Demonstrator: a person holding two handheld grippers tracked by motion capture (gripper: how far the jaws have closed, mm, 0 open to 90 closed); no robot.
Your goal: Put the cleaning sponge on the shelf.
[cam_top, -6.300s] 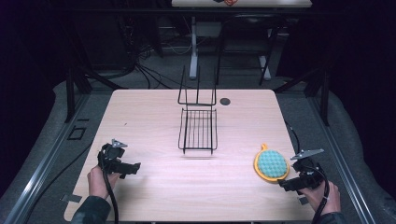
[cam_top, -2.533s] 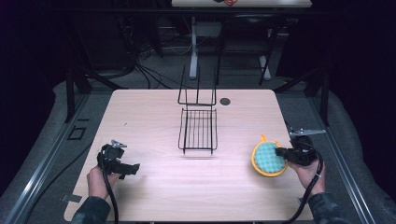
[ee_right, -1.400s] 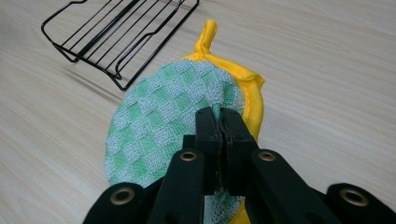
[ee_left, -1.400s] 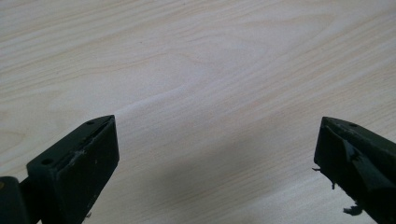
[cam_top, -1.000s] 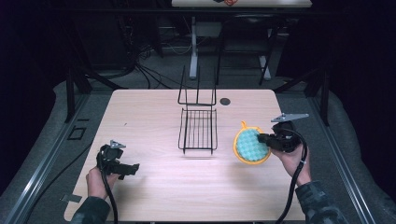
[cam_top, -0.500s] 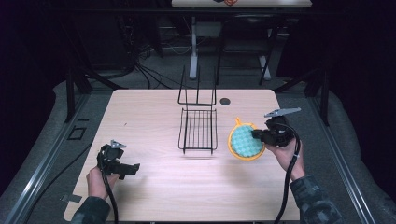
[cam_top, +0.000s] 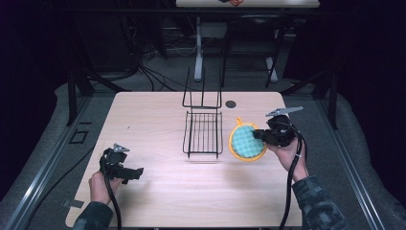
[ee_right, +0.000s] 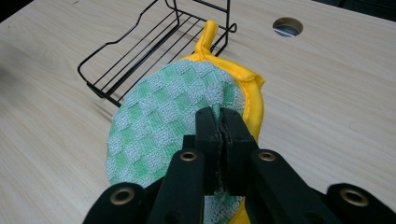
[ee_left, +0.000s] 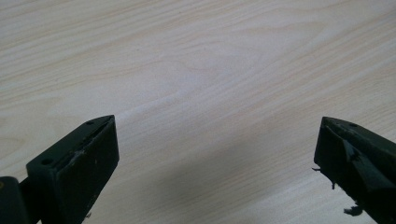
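Note:
A round green-checked pot holder (cam_top: pixel 246 141) (ee_right: pixel 173 116) with a yellow rim and loop hangs above the table, just right of the black wire rack (cam_top: pixel 203 130) (ee_right: pixel 140 51). My right gripper (cam_top: pixel 261 136) (ee_right: pixel 220 116) is shut on the pot holder's edge, jaws pressed together on the fabric. At the table's front left, my left gripper (cam_top: pixel 136 171) (ee_left: pixel 215 154) stands open, low over bare wood, with nothing between its jaws.
The light wooden table (cam_top: pixel 153 115) has a round cable hole (cam_top: pixel 231 103) (ee_right: pixel 287 26) behind the rack. The rack has an upright wire back (cam_top: pixel 202 91). Dark floor and cables lie beyond the table's far edge.
My right gripper closed on the pot holder at the front right, lifted it and carried it left and forward to beside the rack. The left gripper has stayed in place.

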